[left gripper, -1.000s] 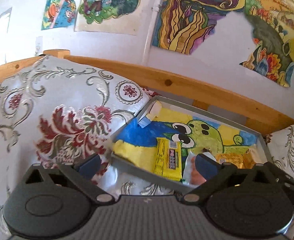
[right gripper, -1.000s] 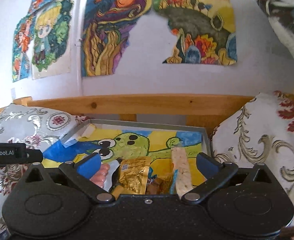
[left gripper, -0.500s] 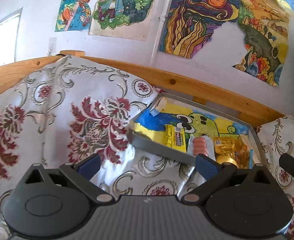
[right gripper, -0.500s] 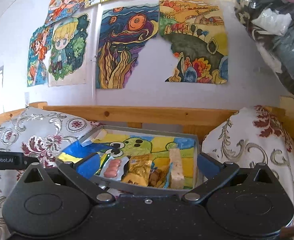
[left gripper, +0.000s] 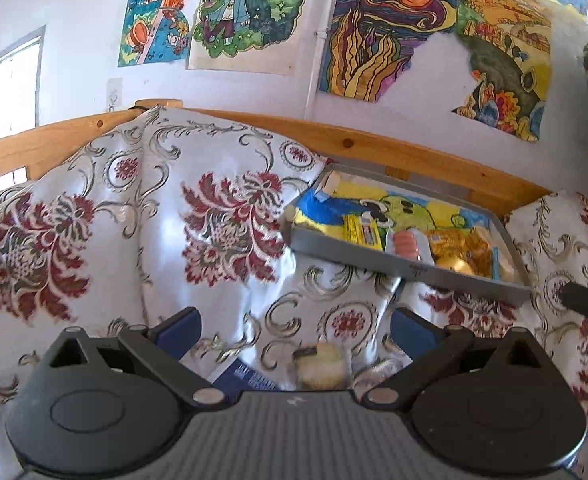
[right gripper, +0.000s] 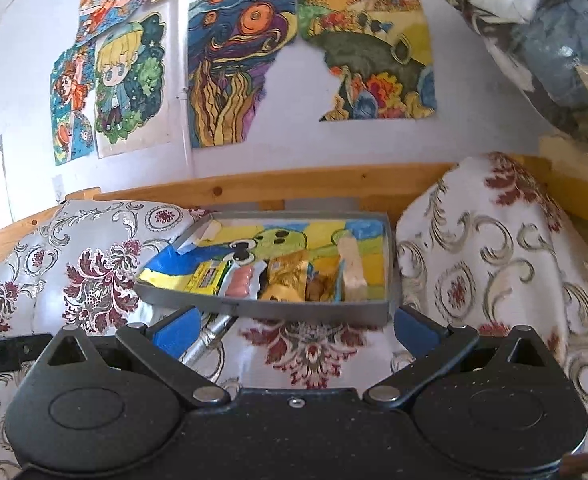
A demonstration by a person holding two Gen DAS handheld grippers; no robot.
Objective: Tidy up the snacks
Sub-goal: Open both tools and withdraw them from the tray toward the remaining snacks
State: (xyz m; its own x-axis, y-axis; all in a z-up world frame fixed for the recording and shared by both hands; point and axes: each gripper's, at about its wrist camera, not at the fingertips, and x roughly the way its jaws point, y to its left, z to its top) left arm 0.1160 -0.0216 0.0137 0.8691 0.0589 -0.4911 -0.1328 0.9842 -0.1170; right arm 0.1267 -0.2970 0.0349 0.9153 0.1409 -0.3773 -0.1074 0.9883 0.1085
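Note:
A grey tray [right gripper: 269,309] [left gripper: 394,266] lined with a cartoon drawing rests on the patterned cloth against the wooden rail. Inside lie a yellow packet [right gripper: 205,278] [left gripper: 361,232], a sausage pack [right gripper: 241,283] [left gripper: 408,243], a gold wrapper [right gripper: 287,276] [left gripper: 460,246] and a pale bar [right gripper: 352,266]. My left gripper [left gripper: 294,332] is open and holds nothing, well back from the tray's front left. Just beyond it on the cloth lie a pale yellow snack [left gripper: 320,364] and a dark blue packet [left gripper: 245,380]. My right gripper [right gripper: 294,330] is open with nothing in it, just in front of the tray; a silver wrapped stick [right gripper: 209,338] lies by its left finger.
Floral cushions [left gripper: 141,224] [right gripper: 494,256] flank the tray on both sides. A wooden rail [right gripper: 294,184] runs behind it, below a white wall with colourful drawings [right gripper: 233,72]. A bag of bundled clothes [right gripper: 546,36] hangs at the upper right. The other gripper's body [right gripper: 9,350] shows at the left edge.
Both grippers have pulled back from the tray, which now looks smaller and farther. Loose snacks on the cloth in front have come into view. Both stay open.

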